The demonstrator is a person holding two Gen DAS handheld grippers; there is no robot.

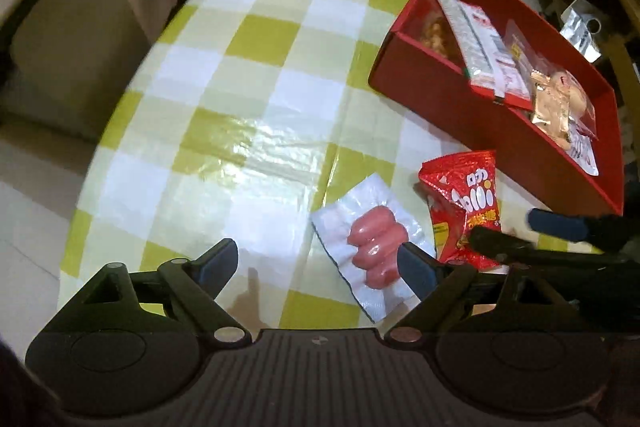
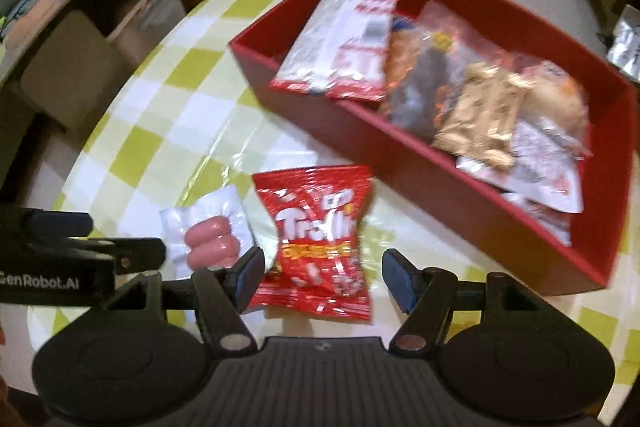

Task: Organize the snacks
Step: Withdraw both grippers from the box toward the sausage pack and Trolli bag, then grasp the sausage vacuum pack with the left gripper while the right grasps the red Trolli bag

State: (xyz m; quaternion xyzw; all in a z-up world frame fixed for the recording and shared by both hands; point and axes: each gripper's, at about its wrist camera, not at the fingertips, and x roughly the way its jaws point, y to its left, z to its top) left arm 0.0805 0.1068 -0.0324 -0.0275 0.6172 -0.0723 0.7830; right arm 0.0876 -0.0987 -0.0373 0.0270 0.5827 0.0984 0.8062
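Both grippers are low over the checked tablecloth [image 1: 248, 131] here, and the red box [image 1: 424, 99] is our landmark, sitting at the far right side of the table. Inside it, packets are piled up: a white-and-red pouch [image 2: 340, 47] at its left end, a tan crinkled packet [image 2: 480, 111] further right, more wrappers beyond. Just in front of the box's near wall lies the red candy bag [image 2: 316, 243], flat on the cloth, and the right gripper [image 2: 322, 277] hovers over its lower edge with fingers spread wide, one each side of the bag, nothing held. Further from the box, just beside that bag, sits the vacuum-packed sausages [image 1: 376, 247], pink links in a clear pouch. The left gripper [image 1: 316, 267] is also spread wide and empty, its right fingertip [image 1: 416, 271] over the sausage pack's near corner; contact I cannot tell.
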